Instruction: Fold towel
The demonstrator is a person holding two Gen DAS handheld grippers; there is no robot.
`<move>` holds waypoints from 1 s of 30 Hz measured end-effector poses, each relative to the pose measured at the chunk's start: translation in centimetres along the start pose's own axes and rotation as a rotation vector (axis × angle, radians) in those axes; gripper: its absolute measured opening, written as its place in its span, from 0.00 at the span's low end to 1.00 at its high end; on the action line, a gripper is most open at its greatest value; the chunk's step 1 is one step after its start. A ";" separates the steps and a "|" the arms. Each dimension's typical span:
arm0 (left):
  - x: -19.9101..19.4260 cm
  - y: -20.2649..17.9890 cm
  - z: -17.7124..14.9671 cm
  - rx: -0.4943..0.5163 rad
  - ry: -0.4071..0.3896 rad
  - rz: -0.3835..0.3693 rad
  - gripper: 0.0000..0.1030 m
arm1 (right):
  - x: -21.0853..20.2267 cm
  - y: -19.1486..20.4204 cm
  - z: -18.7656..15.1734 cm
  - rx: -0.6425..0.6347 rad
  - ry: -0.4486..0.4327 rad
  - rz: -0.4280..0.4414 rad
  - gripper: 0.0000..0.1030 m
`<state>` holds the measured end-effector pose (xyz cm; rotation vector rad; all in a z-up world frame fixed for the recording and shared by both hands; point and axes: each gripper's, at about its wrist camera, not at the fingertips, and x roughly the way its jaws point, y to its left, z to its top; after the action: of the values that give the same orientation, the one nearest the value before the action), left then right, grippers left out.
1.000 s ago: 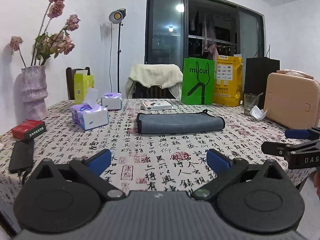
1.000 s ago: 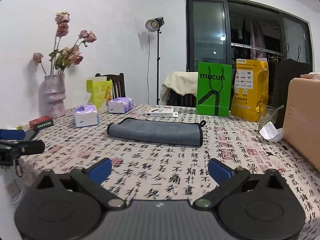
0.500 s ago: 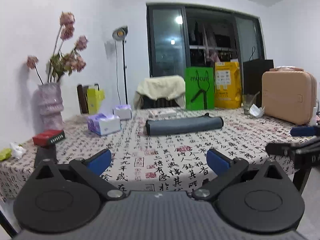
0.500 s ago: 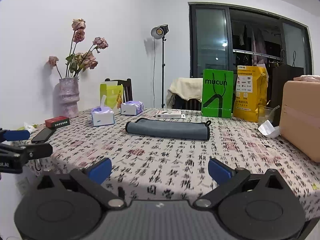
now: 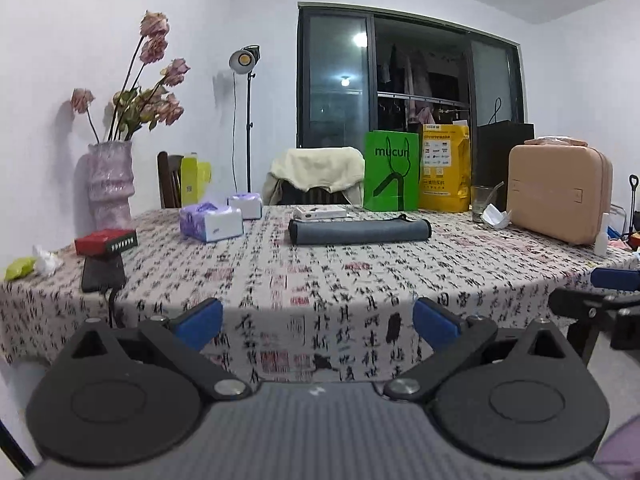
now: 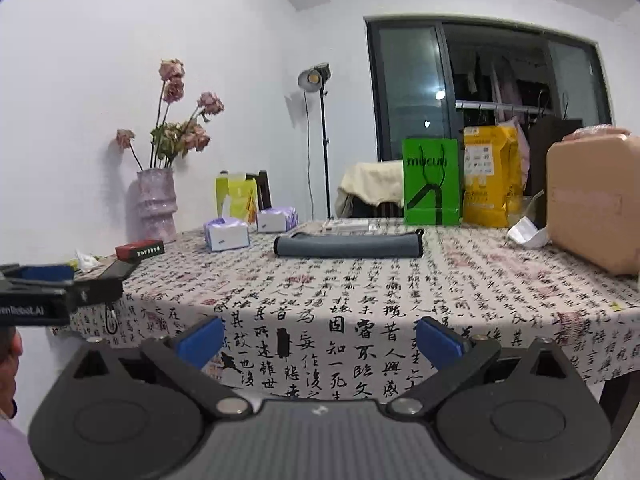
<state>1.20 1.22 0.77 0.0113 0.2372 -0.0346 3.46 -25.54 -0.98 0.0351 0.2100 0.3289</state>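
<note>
Both grippers, the left gripper (image 5: 316,320) and the right gripper (image 6: 320,336), hang wide and empty off the near edge of the table (image 5: 360,280), while the grey towel (image 5: 359,232), already folded, lies crosswise far ahead, about equally distant from each.

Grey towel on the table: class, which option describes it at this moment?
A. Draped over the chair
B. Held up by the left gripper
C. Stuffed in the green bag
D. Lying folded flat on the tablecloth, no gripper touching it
D: the grey towel lies folded on the tablecloth, while the left gripper and right gripper are open and well short of it.
</note>
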 end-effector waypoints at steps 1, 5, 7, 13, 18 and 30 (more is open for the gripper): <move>-0.2 0.1 -0.2 -0.005 0.000 0.000 1.00 | -0.4 0.1 -0.1 0.003 -0.004 -0.004 1.00; -0.4 0.5 -0.9 -0.030 0.021 0.014 1.00 | -1.2 0.6 -0.5 -0.004 0.026 -0.006 1.00; -0.6 0.4 -1.3 -0.032 0.042 0.011 1.00 | -1.5 0.9 -0.9 -0.005 0.042 -0.003 1.00; -1.0 -0.1 -2.3 -0.015 0.099 -0.007 1.00 | -2.8 2.1 -2.0 -0.007 0.062 0.015 1.00; -1.3 -0.6 -2.6 0.008 0.130 -0.004 1.00 | -3.6 1.8 -2.8 0.041 0.101 0.011 1.00; -1.8 -1.6 -3.0 0.043 0.147 -0.019 1.00 | -4.5 1.9 -3.3 0.040 0.117 0.009 1.00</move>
<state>-1.31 -0.27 -1.71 0.0541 0.3834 -0.0583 -1.96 -25.24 -3.18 0.0562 0.3328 0.3360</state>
